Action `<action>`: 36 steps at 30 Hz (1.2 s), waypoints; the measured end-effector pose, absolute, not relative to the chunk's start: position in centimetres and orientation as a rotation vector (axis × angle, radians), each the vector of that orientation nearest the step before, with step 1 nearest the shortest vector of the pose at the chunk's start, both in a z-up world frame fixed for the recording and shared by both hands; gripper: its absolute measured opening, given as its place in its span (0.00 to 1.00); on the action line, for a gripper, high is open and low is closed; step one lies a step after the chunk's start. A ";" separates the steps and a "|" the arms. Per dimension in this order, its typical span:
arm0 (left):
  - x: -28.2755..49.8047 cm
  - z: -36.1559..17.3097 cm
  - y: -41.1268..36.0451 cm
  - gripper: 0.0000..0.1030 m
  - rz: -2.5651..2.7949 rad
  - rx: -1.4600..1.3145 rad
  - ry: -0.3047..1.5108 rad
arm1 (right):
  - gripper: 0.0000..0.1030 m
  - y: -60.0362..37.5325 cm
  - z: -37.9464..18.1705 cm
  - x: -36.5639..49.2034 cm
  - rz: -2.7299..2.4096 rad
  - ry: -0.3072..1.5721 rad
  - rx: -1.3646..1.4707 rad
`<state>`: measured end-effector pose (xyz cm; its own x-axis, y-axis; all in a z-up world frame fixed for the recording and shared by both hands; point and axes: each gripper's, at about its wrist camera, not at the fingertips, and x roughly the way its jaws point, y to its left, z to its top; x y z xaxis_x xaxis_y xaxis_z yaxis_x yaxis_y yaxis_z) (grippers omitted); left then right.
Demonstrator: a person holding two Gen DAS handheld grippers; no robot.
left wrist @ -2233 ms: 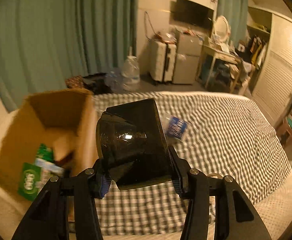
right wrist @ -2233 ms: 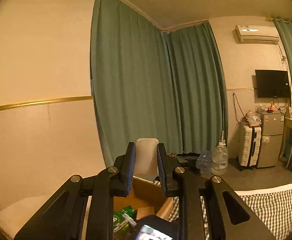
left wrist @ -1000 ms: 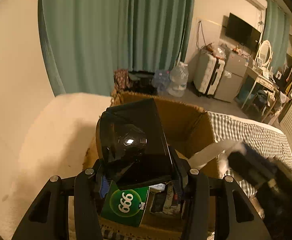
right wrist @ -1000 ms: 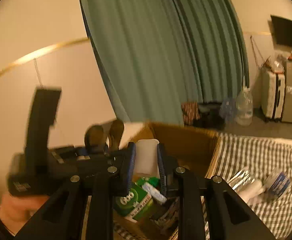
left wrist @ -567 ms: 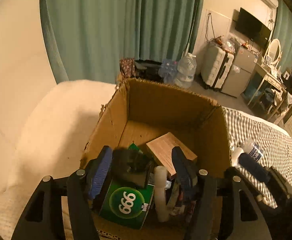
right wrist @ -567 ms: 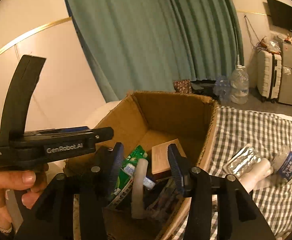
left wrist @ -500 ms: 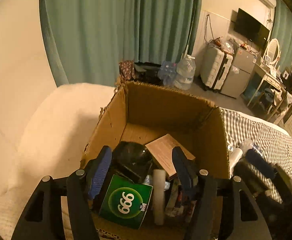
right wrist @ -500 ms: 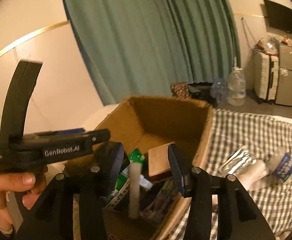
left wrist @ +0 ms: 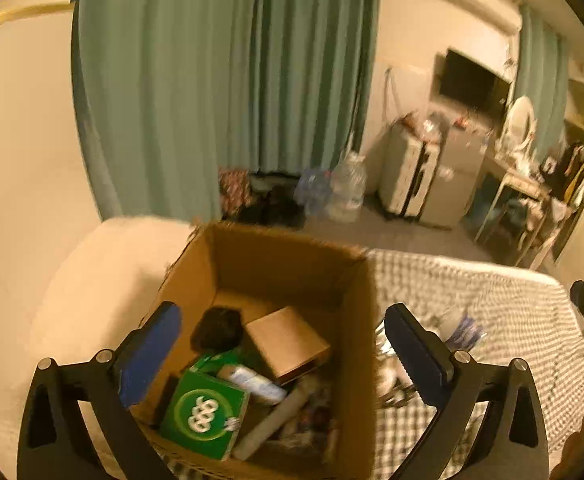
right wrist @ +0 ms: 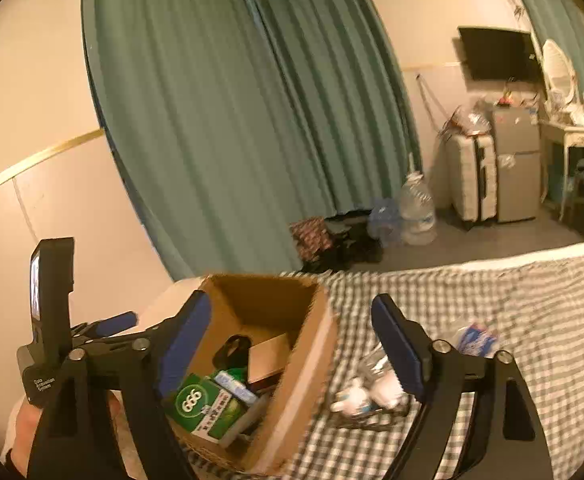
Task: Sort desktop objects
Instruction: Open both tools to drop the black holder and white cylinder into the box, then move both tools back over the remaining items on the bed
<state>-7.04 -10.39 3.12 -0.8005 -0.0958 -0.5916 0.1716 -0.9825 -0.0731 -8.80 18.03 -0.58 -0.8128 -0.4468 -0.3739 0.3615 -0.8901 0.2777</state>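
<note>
Both claws stand wide and empty: the left gripper [left wrist: 282, 344] hangs over the open brown cardboard box [left wrist: 356, 320], the right gripper [right wrist: 292, 344] straddles its right wall. The loose things left to sort, a crinkled silver foil packet [right wrist: 372, 364] and a clear plastic bottle with a blue label [right wrist: 474, 338], lie right of the box on the grey checked cloth [right wrist: 532, 292], nearer the right gripper, the packet closest, just beside the box wall; their long axes are too blurred to tell

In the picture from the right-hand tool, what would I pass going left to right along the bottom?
Left gripper → green box in the cardboard box → white bottle on the checked cloth → blue-labelled bottle.
</note>
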 end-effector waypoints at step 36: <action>-13.4 -3.2 6.2 1.00 -3.039 1.076 -0.027 | 1.00 39.1 -5.6 -7.4 -2.761 0.074 0.905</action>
<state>-13.41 6.18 -3.23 -0.7744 0.0723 -0.6286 -0.0836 -0.9964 -0.0116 -7.39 39.08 -5.63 -0.7813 -0.2060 -0.5892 0.2374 -0.9711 0.0246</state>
